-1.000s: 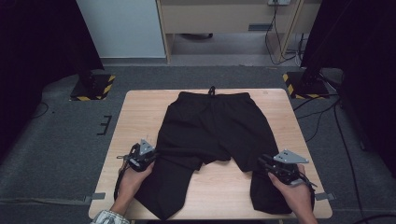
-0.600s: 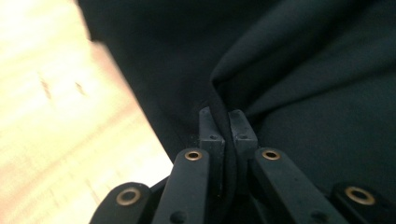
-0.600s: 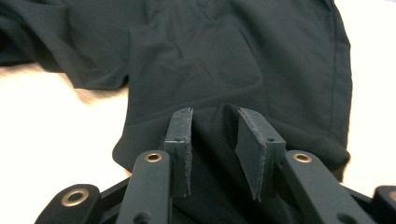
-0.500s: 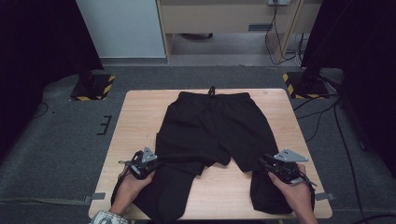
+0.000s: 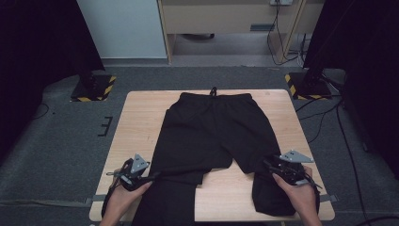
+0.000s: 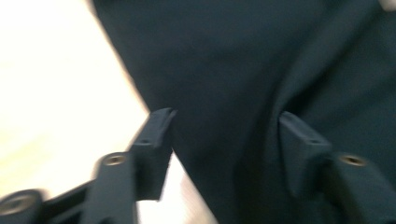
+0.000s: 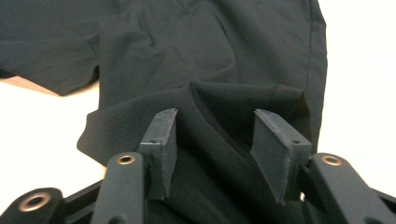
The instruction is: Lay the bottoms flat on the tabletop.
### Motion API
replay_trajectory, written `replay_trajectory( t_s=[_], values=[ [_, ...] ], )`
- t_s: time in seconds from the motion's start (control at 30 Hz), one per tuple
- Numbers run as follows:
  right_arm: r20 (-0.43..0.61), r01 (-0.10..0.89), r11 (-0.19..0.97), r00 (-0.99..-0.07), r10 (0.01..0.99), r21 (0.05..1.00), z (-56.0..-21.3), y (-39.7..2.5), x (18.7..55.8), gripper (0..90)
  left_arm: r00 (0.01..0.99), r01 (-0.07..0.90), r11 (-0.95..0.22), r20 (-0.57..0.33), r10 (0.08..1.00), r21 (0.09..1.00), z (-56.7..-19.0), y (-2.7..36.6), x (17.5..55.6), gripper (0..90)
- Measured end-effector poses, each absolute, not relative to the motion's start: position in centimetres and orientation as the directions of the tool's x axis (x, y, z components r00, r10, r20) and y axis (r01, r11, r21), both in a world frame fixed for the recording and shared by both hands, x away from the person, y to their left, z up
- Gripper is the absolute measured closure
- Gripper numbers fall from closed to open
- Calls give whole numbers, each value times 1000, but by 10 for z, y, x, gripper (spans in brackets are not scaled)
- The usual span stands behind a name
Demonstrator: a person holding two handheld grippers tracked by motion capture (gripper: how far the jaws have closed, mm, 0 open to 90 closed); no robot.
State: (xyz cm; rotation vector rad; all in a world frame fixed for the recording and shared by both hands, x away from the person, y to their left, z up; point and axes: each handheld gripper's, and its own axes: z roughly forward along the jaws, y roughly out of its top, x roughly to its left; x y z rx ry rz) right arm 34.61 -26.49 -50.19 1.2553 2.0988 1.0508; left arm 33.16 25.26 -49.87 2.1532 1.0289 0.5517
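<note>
Grey carpet (image 5: 56,141) surrounds a pale wooden counter (image 5: 136,122), with dark curtains to either side and a light cabinet beyond. Black trousers (image 5: 214,132) lie flat on the counter, waistband with its drawstring at the far edge and the two legs running toward the person.

At the left, the person's left hand (image 5: 123,200) holds the left gripper (image 5: 153,176) at the outer edge of the left trouser leg (image 5: 164,202), near the counter's front left corner. In the left gripper view, which is blurred, its fingers (image 6: 156,140) stand spread apart, one over bare wood just beside the cloth's edge and the other over the dark fabric; they are released and clamp nothing.

Between the legs, a bare wedge of counter shows below the crotch.

At the right, the right hand (image 5: 301,195) holds the right gripper (image 5: 269,165) at the right trouser leg (image 5: 270,197), whose lower part is folded back on itself near the front edge. In the right gripper view the fingers (image 7: 161,140) are parted to either side of a raised fold of black cloth (image 7: 243,100); the fold sits between them, but they are not closed on it. Whether the pads touch the fabric cannot be told.
</note>
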Motion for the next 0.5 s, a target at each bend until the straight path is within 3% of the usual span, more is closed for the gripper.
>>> replay_trajectory(
  t_s=[0.13, 0.27, 0.37, 0.5],
  values=[
    [-12, 515, 268, -447, 894, 814, -501, -269, 348, 479, 540, 477, -379, 75, 838, 793, -496, 258, 358, 428],
    [-15, 512, 261, -435, 901, 819, -501, -273, 348, 513, 516, 457, -371, 98, 851, 809, -494, 261, 367, 471],
    [-18, 498, 235, -402, 915, 835, -496, -279, 347, 619, 489, 446, -341, 93, 867, 827, -490, 269, 370, 505],
    [-33, 517, 234, -367, 930, 823, -498, -287, 348, 666, 508, 503, -358, 66, 859, 786, -500, 268, 374, 520]
  ],
)
